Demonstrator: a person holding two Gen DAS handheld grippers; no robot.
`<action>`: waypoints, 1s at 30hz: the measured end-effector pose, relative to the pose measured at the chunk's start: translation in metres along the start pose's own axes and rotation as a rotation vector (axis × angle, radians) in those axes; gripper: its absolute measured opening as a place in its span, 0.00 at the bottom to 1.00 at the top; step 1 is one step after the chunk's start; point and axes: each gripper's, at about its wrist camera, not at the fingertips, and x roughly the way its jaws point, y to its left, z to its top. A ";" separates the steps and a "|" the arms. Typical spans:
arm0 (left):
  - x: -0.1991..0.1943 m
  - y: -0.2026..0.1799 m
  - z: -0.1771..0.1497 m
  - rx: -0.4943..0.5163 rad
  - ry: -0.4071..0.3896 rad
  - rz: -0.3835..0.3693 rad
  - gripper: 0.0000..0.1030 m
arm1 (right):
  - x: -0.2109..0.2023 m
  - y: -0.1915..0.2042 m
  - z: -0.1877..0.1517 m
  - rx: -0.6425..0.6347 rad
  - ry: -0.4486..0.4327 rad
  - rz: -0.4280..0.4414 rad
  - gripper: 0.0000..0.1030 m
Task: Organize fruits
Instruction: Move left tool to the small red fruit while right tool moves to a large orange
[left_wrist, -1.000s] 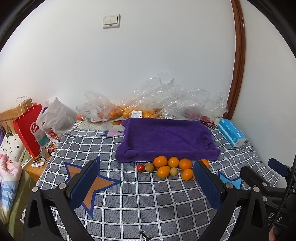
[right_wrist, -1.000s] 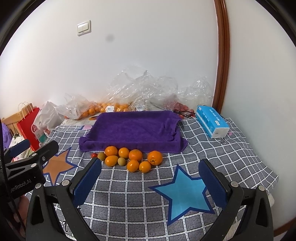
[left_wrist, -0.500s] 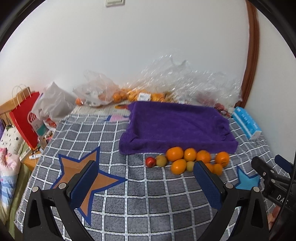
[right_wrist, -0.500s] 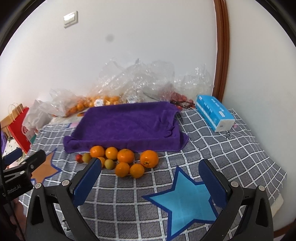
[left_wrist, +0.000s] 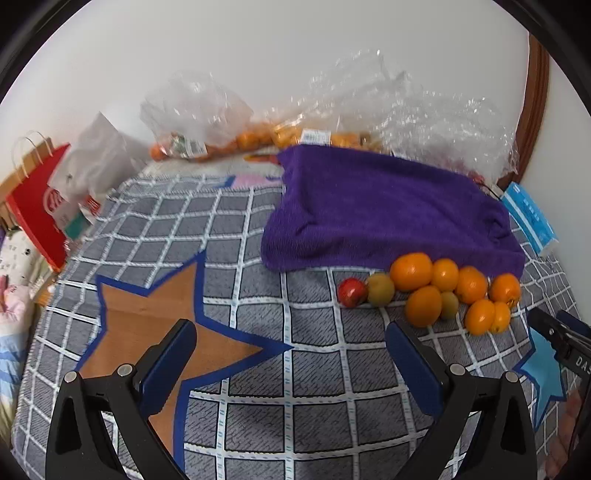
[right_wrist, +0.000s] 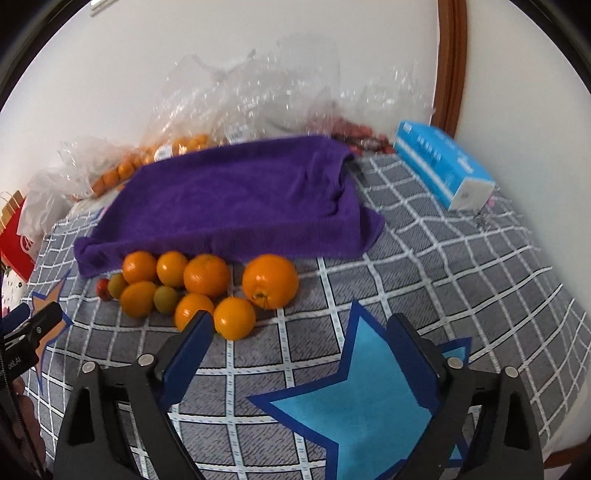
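While the grid blanket (right_wrist: 461, 266) spreads widest | purple towel (right_wrist: 236, 199) lies on it | oranges (right_wrist: 207, 275) bunched just at the towel's near edge, red fruit (left_wrist: 352, 291) at their end | left gripper (left_wrist: 291, 347) jaws apart, empty | right gripper (right_wrist: 299, 336) jaws apart, just been narrowing, nothing between.
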 end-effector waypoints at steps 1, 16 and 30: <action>0.002 0.001 0.000 -0.002 0.008 -0.010 1.00 | 0.003 0.000 0.000 0.001 0.005 0.010 0.87; 0.026 -0.008 0.009 0.036 0.007 -0.081 0.91 | 0.052 0.008 0.027 0.009 0.033 0.049 0.65; 0.063 -0.016 0.017 -0.006 0.049 -0.145 0.62 | 0.055 0.003 0.033 0.001 0.043 0.097 0.53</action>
